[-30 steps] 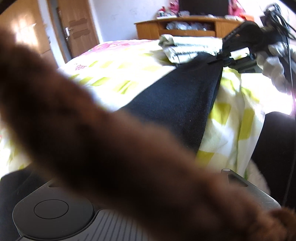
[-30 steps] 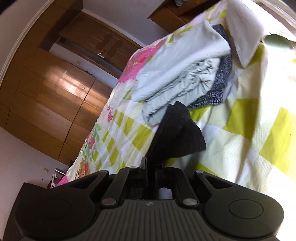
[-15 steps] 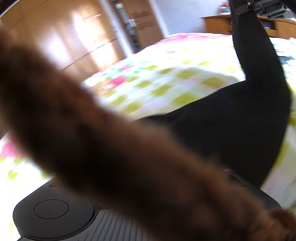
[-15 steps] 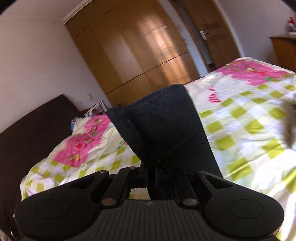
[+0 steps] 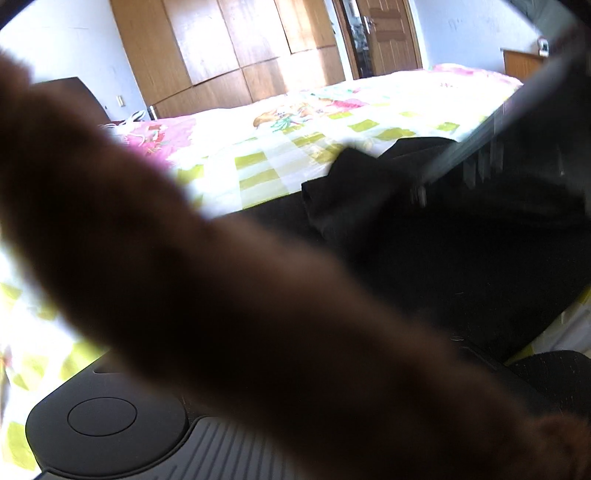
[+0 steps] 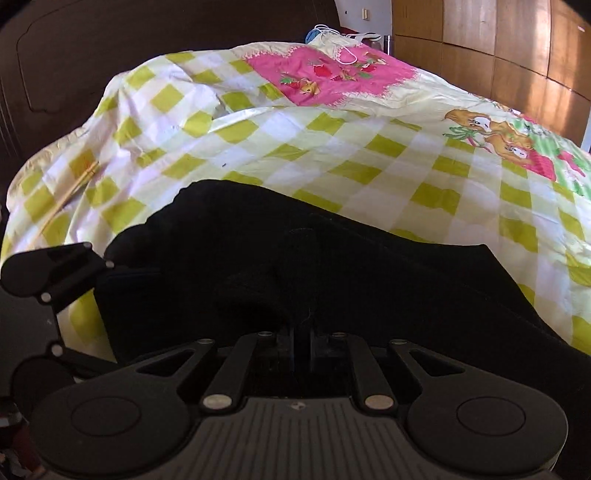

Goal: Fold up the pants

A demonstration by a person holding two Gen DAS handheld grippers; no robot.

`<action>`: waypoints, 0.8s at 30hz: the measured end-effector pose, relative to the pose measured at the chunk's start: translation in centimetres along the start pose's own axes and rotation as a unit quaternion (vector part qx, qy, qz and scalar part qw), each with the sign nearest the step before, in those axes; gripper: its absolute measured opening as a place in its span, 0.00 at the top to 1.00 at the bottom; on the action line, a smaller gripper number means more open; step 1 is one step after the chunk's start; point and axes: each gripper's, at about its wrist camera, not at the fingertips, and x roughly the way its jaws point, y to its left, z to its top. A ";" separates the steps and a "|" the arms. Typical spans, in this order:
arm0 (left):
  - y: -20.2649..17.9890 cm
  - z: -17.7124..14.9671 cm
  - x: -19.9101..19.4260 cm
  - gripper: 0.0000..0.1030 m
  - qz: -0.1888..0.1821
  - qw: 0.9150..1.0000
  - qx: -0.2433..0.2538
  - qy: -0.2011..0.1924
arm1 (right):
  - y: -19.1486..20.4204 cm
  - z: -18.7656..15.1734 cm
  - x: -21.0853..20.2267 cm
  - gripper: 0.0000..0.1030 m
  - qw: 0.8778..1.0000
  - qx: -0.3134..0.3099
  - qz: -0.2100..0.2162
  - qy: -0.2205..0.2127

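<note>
The black pants [image 6: 351, 258] lie folded over on the checked bedspread [image 6: 332, 155]. My right gripper [image 6: 303, 258] is shut on a fold of the pants, low over the bed. In the left wrist view the pants [image 5: 461, 251] fill the right side, and the right gripper's body [image 5: 517, 122] crosses the upper right. A blurred brown furry strip [image 5: 221, 277] covers the left gripper's fingers, so I cannot tell how they stand. The left gripper's body [image 6: 48, 273] shows at the left edge of the right wrist view, by the pants' edge.
A dark headboard [image 6: 74, 55] stands behind the bed. Wooden wardrobes [image 5: 240, 48] and a door [image 5: 384, 33] line the far wall. White cords [image 6: 343, 44] lie near the pink pillow area [image 6: 332, 74].
My right gripper has swung the pants' end across and down onto the bed, folding the cloth over itself. Both views have turned from the dresser side toward the headboard and wardrobes.
</note>
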 end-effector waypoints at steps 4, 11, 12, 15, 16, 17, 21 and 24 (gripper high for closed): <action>0.3 -0.3 0.1 0.33 -0.016 1.000 -0.018 -0.015 | 1.1 0.6 -0.2 0.73 0.999 -0.035 -0.036 -0.009; 0.8 -1.0 -1.0 0.32 -0.019 0.999 -0.013 -0.035 | 3.2 2.2 0.4 0.74 0.995 -0.071 -0.063 -0.030; 0.9 -1.1 -1.1 0.32 -0.017 0.999 -0.012 -0.037 | 3.0 2.6 0.1 0.77 0.996 -0.059 -0.056 -0.032; 1.4 -1.7 -1.3 0.32 -0.020 0.999 -0.021 -0.040 | 2.5 4.7 -1.6 0.77 0.995 -0.029 -0.060 -0.070; 1.4 -1.9 -1.4 0.32 -0.023 0.999 -0.025 -0.039 | 2.3 5.7 -2.4 0.77 0.994 -0.017 -0.063 -0.090; 1.5 -2.1 -1.4 0.32 -0.027 0.999 -0.028 -0.038 | 2.2 6.7 -3.0 0.77 0.992 -0.006 -0.061 -0.108; 2.1 -2.7 -1.2 0.32 -0.041 0.997 -0.049 -0.039 | 4.8 8.9 -3.1 0.77 0.988 -0.027 -0.030 -0.149; 2.4 -2.9 -1.0 0.32 -0.044 0.997 -0.056 -0.040 | 8.2 8.0 0.2 0.77 0.992 -0.066 0.016 -0.110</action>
